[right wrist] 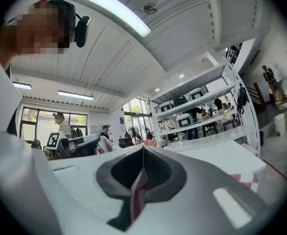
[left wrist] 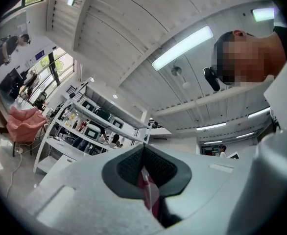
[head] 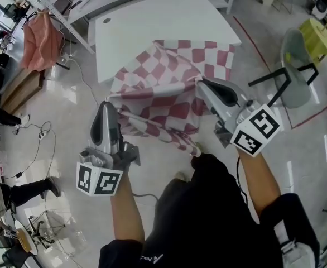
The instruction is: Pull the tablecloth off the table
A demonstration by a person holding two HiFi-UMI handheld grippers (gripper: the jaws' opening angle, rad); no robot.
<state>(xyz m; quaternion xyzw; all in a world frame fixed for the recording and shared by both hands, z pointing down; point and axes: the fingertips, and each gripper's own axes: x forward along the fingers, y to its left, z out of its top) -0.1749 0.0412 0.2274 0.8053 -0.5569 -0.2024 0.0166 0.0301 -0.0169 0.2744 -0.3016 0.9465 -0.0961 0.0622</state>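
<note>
A red-and-white checked tablecloth (head: pixel 166 91) hangs off the near edge of a white table (head: pixel 152 27), stretched between my two grippers. My left gripper (head: pixel 106 105) is shut on the cloth's left corner; in the left gripper view a strip of the tablecloth (left wrist: pixel 147 190) is pinched between the closed jaws of the left gripper (left wrist: pixel 143 173). My right gripper (head: pixel 200 82) is shut on the right corner, and in the right gripper view the tablecloth (right wrist: pixel 138 190) is clamped between the jaws of the right gripper (right wrist: pixel 143 168). Both grippers point upward toward the ceiling.
A grey-green chair (head: pixel 294 66) stands at the right. A pink cloth (head: pixel 41 41) hangs over a stand at the far left, with cables (head: pixel 46 133) on the floor. Shelving (left wrist: pixel 80 126) lines the wall behind the table. A yellow-green object (head: pixel 320 35) sits at the far right.
</note>
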